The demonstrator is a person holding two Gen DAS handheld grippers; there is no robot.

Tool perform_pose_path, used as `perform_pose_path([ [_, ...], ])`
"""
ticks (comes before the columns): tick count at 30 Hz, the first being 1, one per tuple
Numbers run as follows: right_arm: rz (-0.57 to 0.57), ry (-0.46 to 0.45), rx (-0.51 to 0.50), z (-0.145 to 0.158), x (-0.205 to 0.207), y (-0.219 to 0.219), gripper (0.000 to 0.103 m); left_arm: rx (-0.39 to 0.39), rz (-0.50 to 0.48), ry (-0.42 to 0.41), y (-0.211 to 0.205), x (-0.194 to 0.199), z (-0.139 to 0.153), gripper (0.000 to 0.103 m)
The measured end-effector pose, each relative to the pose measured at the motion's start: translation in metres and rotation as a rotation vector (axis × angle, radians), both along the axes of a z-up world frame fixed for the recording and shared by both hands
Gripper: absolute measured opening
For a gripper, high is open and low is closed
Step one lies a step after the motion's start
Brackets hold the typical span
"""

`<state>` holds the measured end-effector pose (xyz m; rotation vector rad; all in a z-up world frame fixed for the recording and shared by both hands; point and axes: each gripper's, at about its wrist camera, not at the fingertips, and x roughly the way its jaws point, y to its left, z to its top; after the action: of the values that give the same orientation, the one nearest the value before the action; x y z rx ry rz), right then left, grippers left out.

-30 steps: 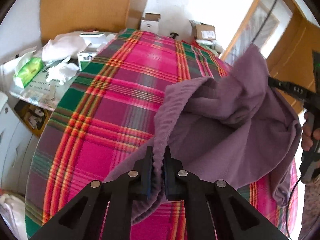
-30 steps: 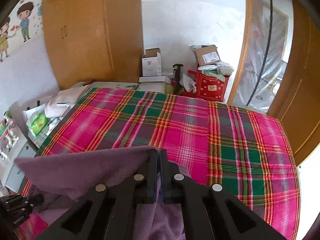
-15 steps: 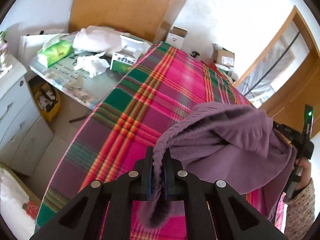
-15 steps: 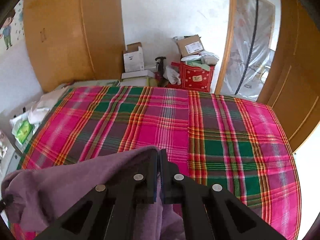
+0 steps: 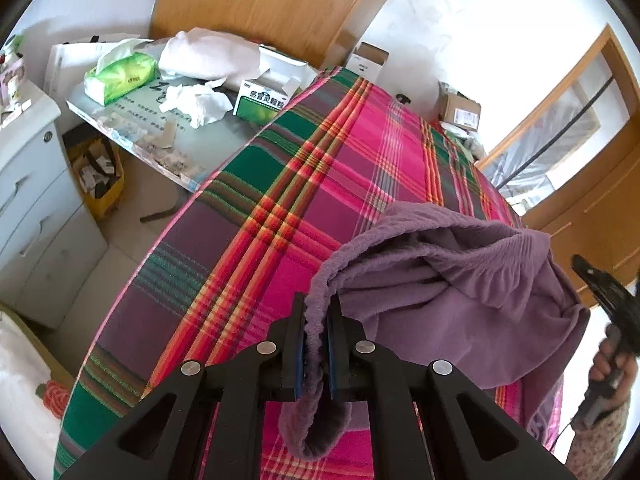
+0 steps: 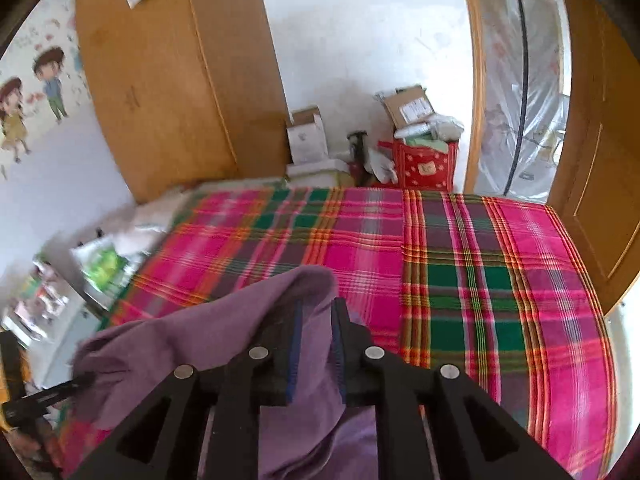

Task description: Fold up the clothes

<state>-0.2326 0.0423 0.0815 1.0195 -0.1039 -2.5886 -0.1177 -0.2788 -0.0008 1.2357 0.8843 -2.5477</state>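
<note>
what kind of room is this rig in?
Most likely a lived-in bedroom: a bed under a plaid sheet, a wooden wardrobe against the wall, and a cluttered side table with tissues and boxes.

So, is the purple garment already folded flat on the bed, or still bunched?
Still bunched. The purple garment hangs in loose heaps over the plaid bed, its thick edge pinched in the left gripper.

Purple garment's ribbed hem (image 5: 316, 320) in left hand-held gripper (image 5: 316, 344) over plaid bed (image 5: 280, 216)
</note>
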Motion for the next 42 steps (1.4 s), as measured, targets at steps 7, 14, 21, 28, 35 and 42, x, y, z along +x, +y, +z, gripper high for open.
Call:
perform_pose_path([
  [7, 0.122, -0.051, -0.111, -0.023, 0.081, -0.007, 0.024, 0.029, -0.001, -0.004, -0.002, 0.001, -0.004, 0.010],
  [14, 0.143, -0.159, -0.118, -0.069, 0.094, -0.039, 0.029, 0.045, -0.011, -0.003, -0.002, 0.004, -0.007, 0.010],
  [21, 0.016, -0.117, -0.023, -0.077, 0.075, -0.047, 0.031, 0.066, -0.011, 0.001, -0.006, 0.005, -0.010, 0.010],
  [28, -0.047, -0.123, -0.059, -0.079, 0.057, -0.042, 0.018, 0.073, -0.020, 0.003, -0.008, 0.004, -0.011, 0.010],
  [35, -0.085, -0.129, -0.136, -0.075, 0.061, -0.022, 0.003, 0.104, -0.024, 0.004, -0.009, 0.005, -0.010, 0.009],
  [42, -0.091, -0.096, -0.202, -0.054, 0.085, 0.003, 0.003, 0.124, -0.028, 0.018, -0.006, 0.015, -0.003, 0.009],
])
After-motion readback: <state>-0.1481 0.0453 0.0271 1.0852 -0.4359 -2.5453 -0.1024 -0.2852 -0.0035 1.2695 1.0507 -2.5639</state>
